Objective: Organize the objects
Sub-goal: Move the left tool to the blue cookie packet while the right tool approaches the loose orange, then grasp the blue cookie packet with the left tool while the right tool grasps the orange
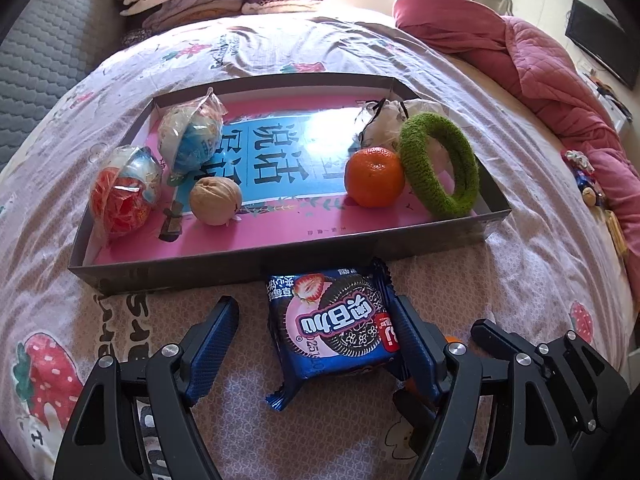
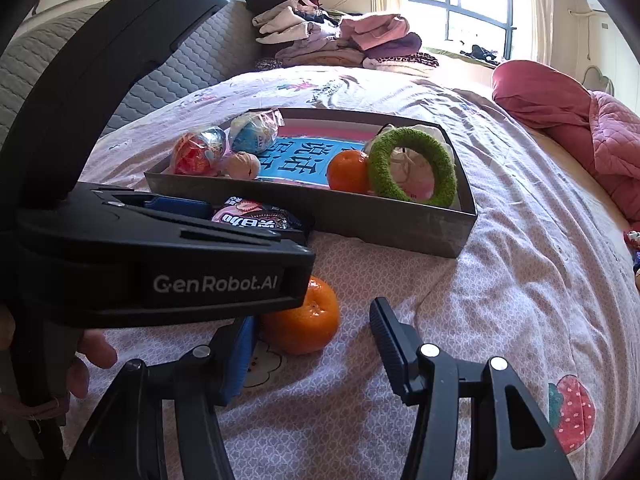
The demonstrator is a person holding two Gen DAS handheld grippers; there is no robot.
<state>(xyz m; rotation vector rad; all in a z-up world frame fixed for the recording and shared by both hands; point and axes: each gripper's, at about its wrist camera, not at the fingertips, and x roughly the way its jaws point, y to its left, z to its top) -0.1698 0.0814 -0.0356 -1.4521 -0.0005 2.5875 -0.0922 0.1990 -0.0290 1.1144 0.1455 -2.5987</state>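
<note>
Left tool [image 1: 316,320] straddles the cookie packet [image 1: 334,322] at the tray's [image 1: 240,268] six o'clock, spread wide and not yet gripping (next: close, lift in), while right tool [image 2: 312,336], open and empty, nears the orange [image 2: 304,316].

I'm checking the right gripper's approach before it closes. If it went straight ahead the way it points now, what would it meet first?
Probably the loose orange on the bedsheet, just ahead of the open right gripper and toward its left finger. Behind that comes the tray's near wall; depth is uncertain.

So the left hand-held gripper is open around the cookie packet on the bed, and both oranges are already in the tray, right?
Not quite. Only one orange is in the tray; the other orange lies on the bed by the right hand-held gripper, as the right wrist view shows. The left hand-held gripper is indeed open around the cookie packet.
</note>
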